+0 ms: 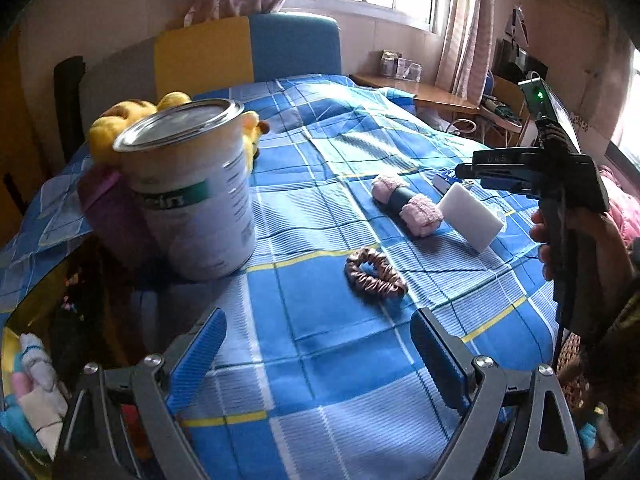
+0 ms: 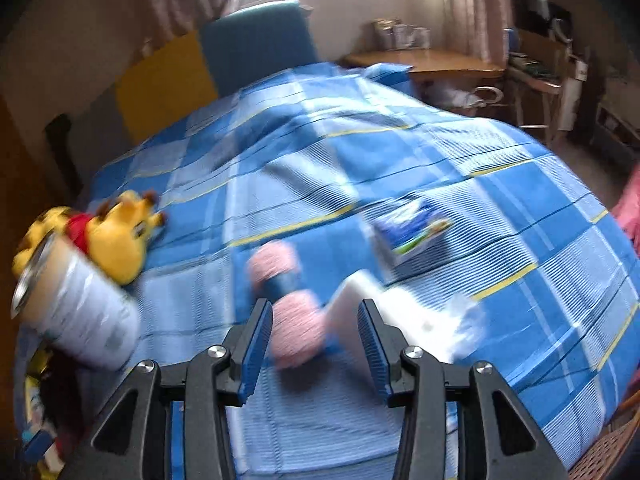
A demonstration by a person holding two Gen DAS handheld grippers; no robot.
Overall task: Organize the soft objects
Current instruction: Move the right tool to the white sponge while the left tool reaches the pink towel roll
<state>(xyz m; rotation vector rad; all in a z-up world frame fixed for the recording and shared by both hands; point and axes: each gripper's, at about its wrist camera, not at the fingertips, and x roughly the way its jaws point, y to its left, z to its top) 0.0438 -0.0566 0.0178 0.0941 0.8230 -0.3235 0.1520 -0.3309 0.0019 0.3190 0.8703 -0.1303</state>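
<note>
On the bed (image 1: 320,208), under its blue checked cover with thin yellow lines, I am taking the white tin can (image 1: 192,196) as my landmark. Only the left wrist view is giving me the satin scrunchie (image 1: 375,274), a ruffled brownish ring lying to the right of the can and nearer to me; the right wrist view is blurred and is not showing it. That right view, though, is showing the yellow plush toy (image 2: 116,236) almost whole beyond the can, with a red collar, while the left view is catching only its head behind the can's metal rim. Further right of the can I am seeing the pink fluffy roll (image 1: 408,204) with a dark band round its middle, and beside it a smooth white rectangular block (image 1: 472,216). The left hand-held gripper (image 1: 320,360) is standing wide apart and empty, ribbed blue pads bare. The right hand-held gripper (image 2: 314,348) is partly open over the pink roll, gripping nothing.
</note>
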